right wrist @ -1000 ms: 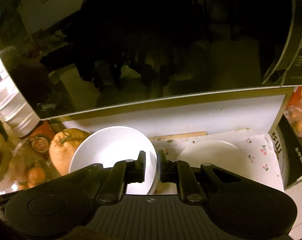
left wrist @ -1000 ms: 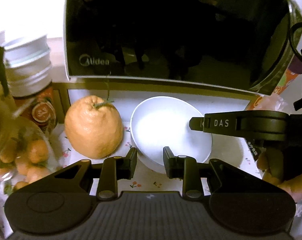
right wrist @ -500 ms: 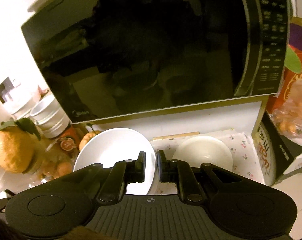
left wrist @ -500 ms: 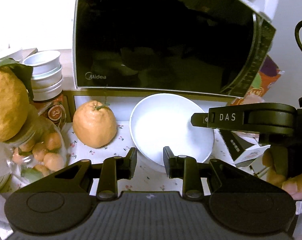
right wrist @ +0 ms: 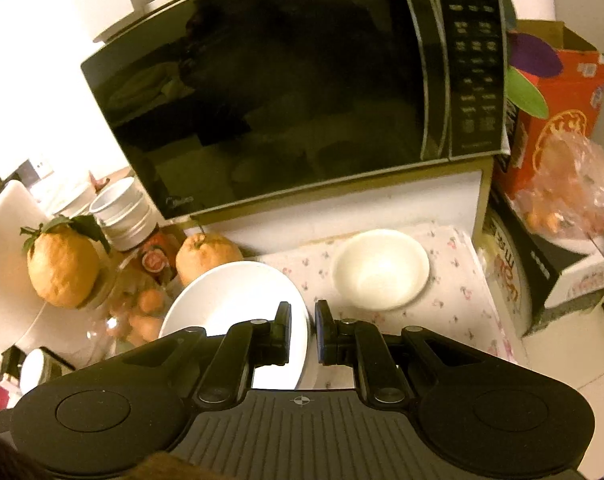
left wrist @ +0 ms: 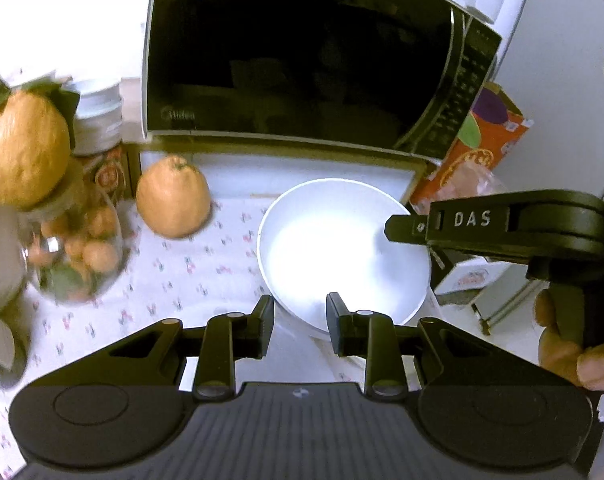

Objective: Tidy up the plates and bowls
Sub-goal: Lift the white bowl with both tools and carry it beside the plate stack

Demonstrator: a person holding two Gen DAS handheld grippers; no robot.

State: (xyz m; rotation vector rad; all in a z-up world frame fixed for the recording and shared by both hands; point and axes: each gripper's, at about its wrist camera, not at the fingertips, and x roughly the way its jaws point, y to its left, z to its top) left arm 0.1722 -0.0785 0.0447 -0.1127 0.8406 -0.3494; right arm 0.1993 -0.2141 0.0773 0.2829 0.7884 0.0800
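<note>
Left wrist view: the left claw [left wrist: 300,320] has its fingers a narrow gap apart, straddling the near rim of the large white bowl [left wrist: 341,248]; whether the pads press on the rim cannot be told. The bowl hangs above the patterned cloth on the counter [left wrist: 190,268]. From the right, the right claw [left wrist: 397,229] pinches the bowl's far right rim, a person's hand [left wrist: 573,356] on its handle. Behind the bowl stands the black microwave [left wrist: 302,60] on a white base, its lower edge near the bowl's far rim. To the left lie an orange citrus fruit [left wrist: 173,200] and a glass jar of small oranges [left wrist: 74,256], with open cloth between them and the bowl. An orange carton [left wrist: 481,148] crowds the right.

Right wrist view: the right claw [right wrist: 303,332] is nearly closed, gripping the right edge of the large white bowl [right wrist: 230,300], which sits left of centre and partly covers the fruit [right wrist: 206,252]. A small white bowl [right wrist: 381,268] rests alone on the cloth further right, well apart from the claw, with bare cloth around it. The microwave [right wrist: 282,92] overhangs behind; the carton [right wrist: 553,120] and a black box [right wrist: 541,264] wall in the right edge.
</note>
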